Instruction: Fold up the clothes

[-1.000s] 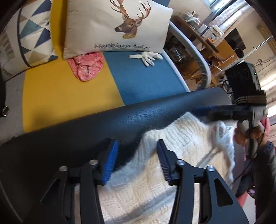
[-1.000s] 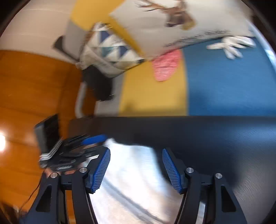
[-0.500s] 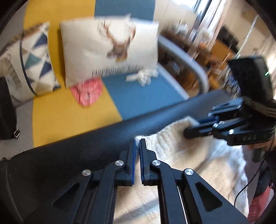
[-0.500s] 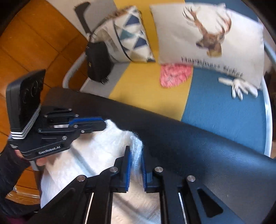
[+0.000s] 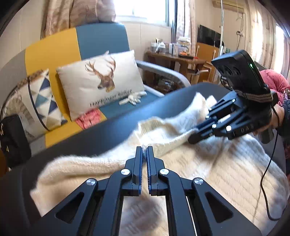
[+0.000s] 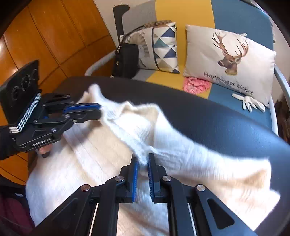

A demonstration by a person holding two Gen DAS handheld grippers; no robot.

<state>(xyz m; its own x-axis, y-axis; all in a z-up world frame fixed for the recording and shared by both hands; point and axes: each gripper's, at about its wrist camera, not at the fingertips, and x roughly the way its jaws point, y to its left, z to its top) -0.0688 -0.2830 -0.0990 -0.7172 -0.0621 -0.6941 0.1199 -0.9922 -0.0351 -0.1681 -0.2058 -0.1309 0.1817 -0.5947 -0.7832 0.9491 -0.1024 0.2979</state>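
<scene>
Blurring sweater [image 5: 208, 163] edge — pinched, hidden

Cream, seemingly ribbed sweater [image 5: 226, 168]; dark table [image 6: 208, 116]; yellow-and-blue sofa [image 5: 59, 47].

White knit sweater [image 6: 112, 154] lies on the dark padded table [image 6: 217, 116]. Behind the table: yellow-and-blue sofa [image 6: 241, 16]. On the sofa, deer-print cushion [image 6: 230, 59] w/ pink knit item [image 6: 195, 85] & white glove [image 6: 251, 102] just before it; triangle-patterned cushion [image 6: 163, 47] to its left.
</scene>
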